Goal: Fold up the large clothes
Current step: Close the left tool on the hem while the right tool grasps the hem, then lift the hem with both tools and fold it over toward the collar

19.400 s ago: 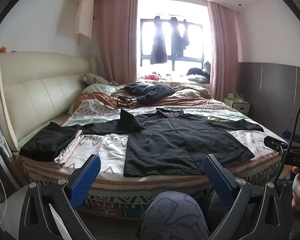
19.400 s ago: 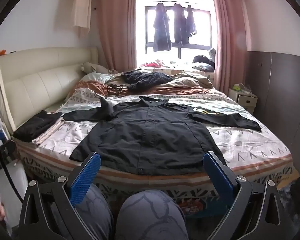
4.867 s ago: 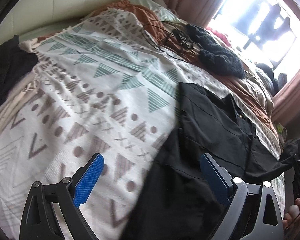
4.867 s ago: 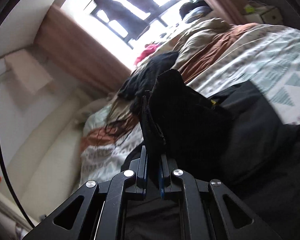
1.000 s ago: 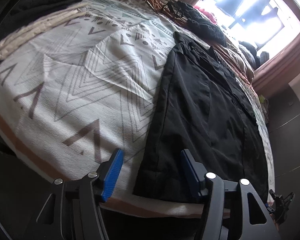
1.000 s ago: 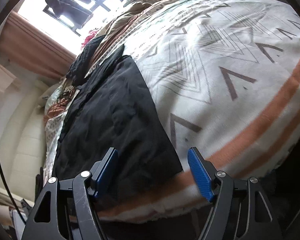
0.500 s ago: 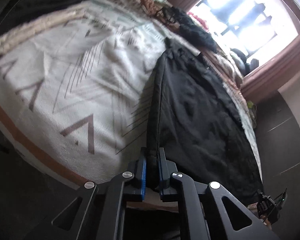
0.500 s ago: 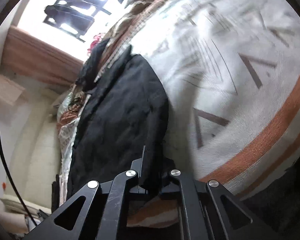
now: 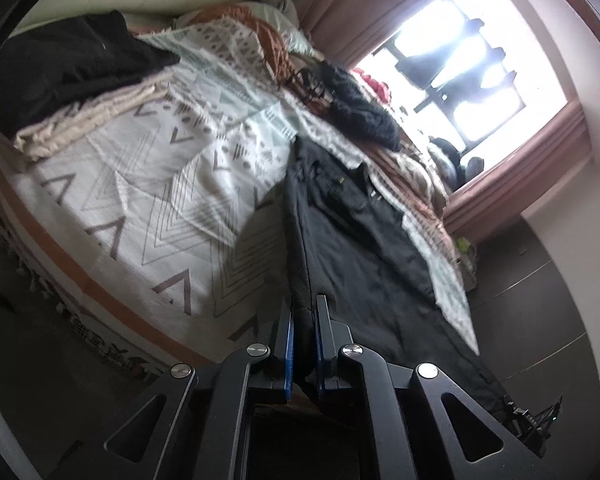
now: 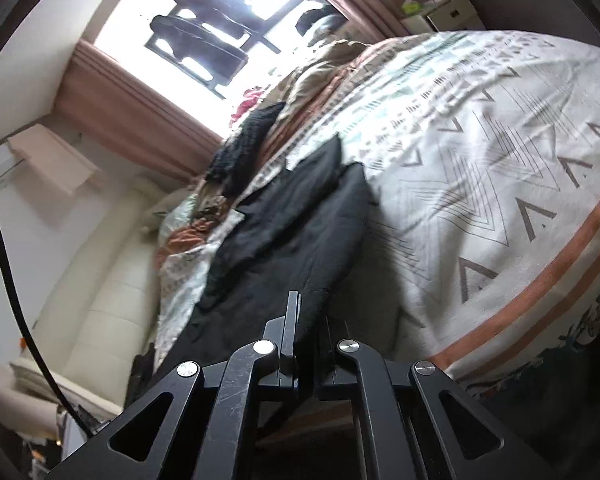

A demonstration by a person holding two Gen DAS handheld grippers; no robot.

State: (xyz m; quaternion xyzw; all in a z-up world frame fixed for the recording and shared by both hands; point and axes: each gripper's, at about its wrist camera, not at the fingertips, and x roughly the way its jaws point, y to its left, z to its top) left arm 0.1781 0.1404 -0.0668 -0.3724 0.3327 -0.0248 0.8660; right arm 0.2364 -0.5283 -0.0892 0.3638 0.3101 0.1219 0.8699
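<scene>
Left wrist view showed the left gripper (image 9: pixel 303 322) and right gripper (image 10: pixel 308 322), apart a second before, now clamped on the black jacket's (image 9: pixel 364 248) hem corners at the bed (image 9: pixel 172 208) edge, ready for folding upward.

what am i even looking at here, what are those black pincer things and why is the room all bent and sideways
Those are two hand-held grippers; a person carries one in each hand. Each has a fisheye camera looking along its fingers, which bends and tilts the room. One picture is from the left gripper, the other from the right gripper. Both are shut on the near edge of a black shirt lying on a patterned bedspread. A stack of folded clothes sits near the cream headboard.
</scene>
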